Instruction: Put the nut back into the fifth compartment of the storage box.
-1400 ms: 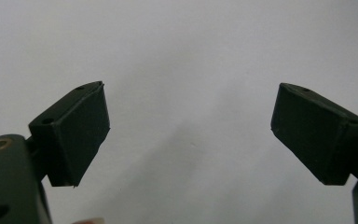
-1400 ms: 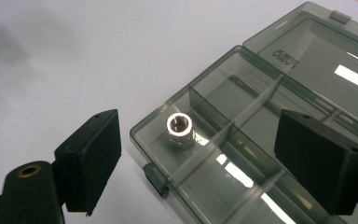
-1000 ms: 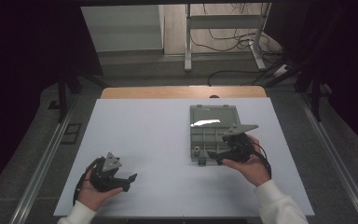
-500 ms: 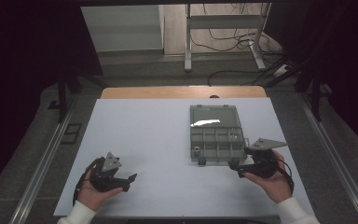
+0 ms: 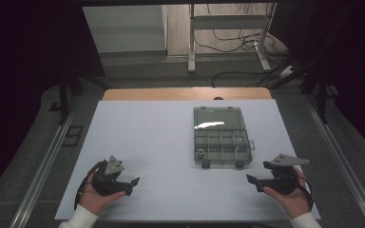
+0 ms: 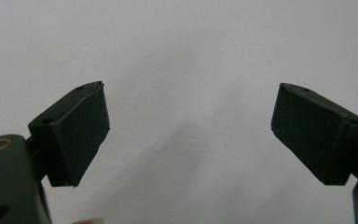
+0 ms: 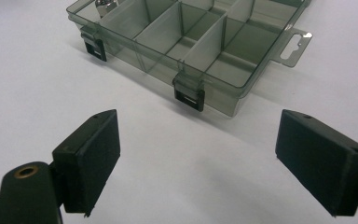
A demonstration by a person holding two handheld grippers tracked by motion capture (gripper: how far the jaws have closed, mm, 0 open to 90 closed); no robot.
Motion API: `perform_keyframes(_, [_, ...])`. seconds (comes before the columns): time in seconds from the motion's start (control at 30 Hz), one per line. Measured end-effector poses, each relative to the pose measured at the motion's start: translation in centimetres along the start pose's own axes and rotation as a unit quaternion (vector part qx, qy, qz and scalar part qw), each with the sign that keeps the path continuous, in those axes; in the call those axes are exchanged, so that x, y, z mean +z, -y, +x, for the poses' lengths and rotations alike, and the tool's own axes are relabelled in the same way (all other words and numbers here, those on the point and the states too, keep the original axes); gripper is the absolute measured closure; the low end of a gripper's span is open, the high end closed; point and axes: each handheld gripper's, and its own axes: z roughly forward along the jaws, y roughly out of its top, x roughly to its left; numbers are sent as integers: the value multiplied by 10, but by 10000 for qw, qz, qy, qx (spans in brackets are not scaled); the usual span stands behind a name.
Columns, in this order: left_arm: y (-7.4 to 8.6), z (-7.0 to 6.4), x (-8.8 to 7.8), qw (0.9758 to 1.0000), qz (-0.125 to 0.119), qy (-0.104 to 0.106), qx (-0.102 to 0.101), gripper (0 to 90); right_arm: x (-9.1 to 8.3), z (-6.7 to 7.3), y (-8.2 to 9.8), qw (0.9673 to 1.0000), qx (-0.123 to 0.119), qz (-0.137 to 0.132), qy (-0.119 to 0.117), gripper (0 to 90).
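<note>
1. A clear, smoke-tinted box (image 5: 222, 137) was seen lying flat on the white desk (image 5: 157, 142), right of centre, with its lid open and laid back toward the far edge.
2. The box's tray was seen divided into compartments; a small metal part (image 5: 201, 153) was noted in the near-left compartment.
3. Two dark latches (image 7: 189, 94) were seen on the near wall of the box, and a hang tab (image 7: 294, 43) on its right side.
4. The left tongs (image 5: 129, 183) were held in the left hand (image 5: 95, 197) near the desk's front-left corner, well apart from the box.
5. In the left gripper view, the jaws of the left tongs were seen spread wide, with nothing between them and bare desk behind.
6. The right tongs (image 5: 258, 173) were held in the right hand (image 5: 292, 197) near the front-right corner, pointed leftward, near the box's near-right corner but not touching it.
7. In the right gripper view, the jaws of the right tongs were seen wide apart and empty, with the box lying just beyond them.
</note>
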Motion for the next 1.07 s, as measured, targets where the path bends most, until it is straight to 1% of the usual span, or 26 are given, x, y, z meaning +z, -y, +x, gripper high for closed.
perform_keyframes(0.27, [0,1,0,10000,21,-2,11,117,3,2,0,10000,-73,14,10,127])
perform_keyframes(0.3, [1,0,0,10000,-1,-1,-11,117,4,2,-1,10000,-79,13,19,126])
perform_keyframes(0.6, [0,0,-1,10000,2,-17,27,117,3,2,-1,10000,-80,-4,54,126])
perform_keyframes(0.93, [0,0,-1,10000,-8,-29,-1,117,3,2,-1,9999,-86,-18,54,110])
perform_keyframes(1.07, [-1,-1,-2,10000,-6,-25,36,117,3,2,-2,9999,-103,-37,53,104])
